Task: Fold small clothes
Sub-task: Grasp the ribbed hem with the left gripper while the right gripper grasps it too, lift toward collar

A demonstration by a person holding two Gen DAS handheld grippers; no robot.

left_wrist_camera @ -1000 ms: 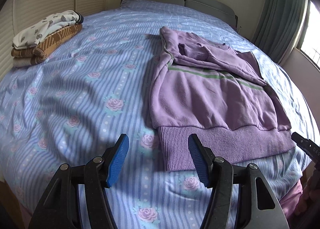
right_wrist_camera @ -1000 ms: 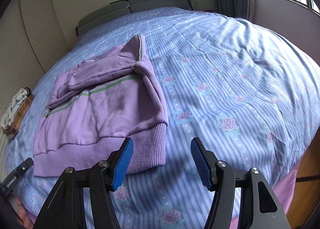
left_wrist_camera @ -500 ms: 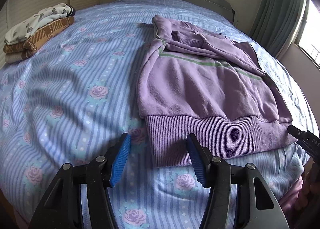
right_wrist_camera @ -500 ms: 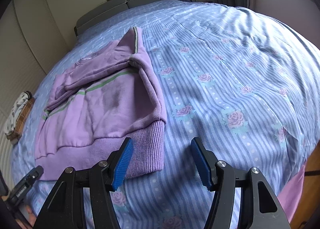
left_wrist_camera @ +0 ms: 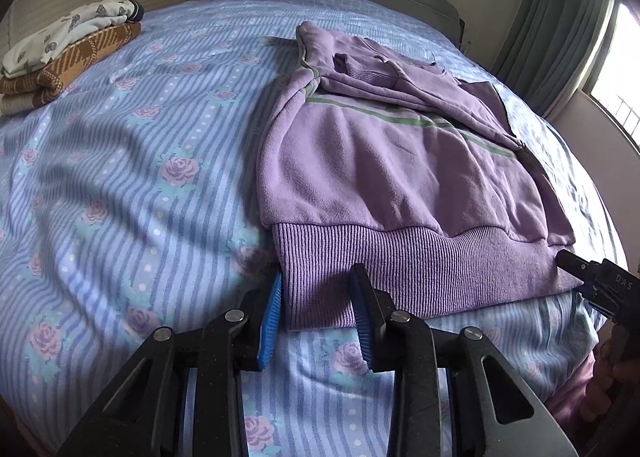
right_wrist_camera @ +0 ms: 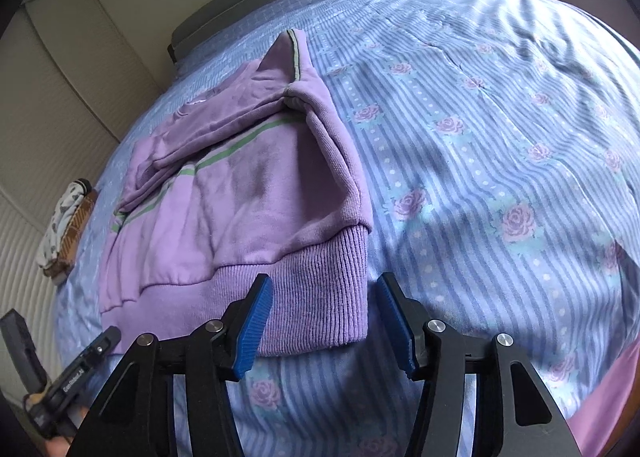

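Both tongs have dropped closer to the sweater's near hem since a second ago. Left tongs angle steeply down, jaws closing, the ribbed hem's left corner between the blue pads, not yet pinched. Right tongs tilt down likewise, closing around the hem's right corner, still open. Lilac knit sweater with green stripes, sleeves folded in, lies flat on the blue striped, rose-printed bed.

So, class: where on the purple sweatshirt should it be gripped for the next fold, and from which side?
Grip the purple sweatshirt at the two corners of its ribbed hem, coming from the bed's near edge. The hem lies flat nearest both tools, and each closing tool already straddles a corner.
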